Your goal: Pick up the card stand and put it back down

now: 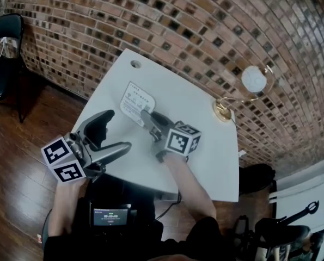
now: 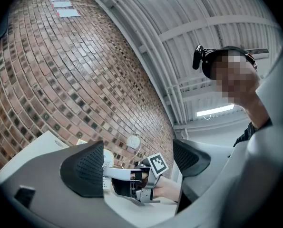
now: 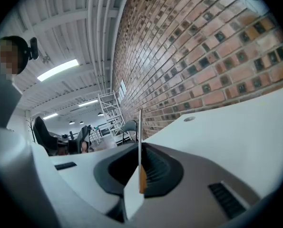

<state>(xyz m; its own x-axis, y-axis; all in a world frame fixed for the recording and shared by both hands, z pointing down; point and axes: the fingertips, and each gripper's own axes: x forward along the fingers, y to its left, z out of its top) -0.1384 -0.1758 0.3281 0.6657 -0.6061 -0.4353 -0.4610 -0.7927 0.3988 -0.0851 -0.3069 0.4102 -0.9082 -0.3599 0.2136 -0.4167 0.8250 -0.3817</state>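
Observation:
The card stand [image 1: 135,103], a white printed card in a thin holder, is near the middle of the white table [image 1: 205,107]. My right gripper [image 1: 146,116] is shut on its near edge. In the right gripper view the card [image 3: 140,141] stands edge-on, pinched between the two dark pads. I cannot tell whether the stand touches the table. My left gripper [image 1: 118,129] is open with nothing in it, over the table's front left edge. In the left gripper view, that gripper [image 2: 139,163] frames the right gripper's marker cube [image 2: 158,164] and the card [image 2: 107,161] between its spread pads.
A gold desk lamp with a white globe [image 1: 254,79] stands at the table's far right corner, its base [image 1: 222,111] on the top. A cable hole [image 1: 135,64] is at the far left corner. A brick wall is behind, and a black chair [image 1: 4,48] at far left.

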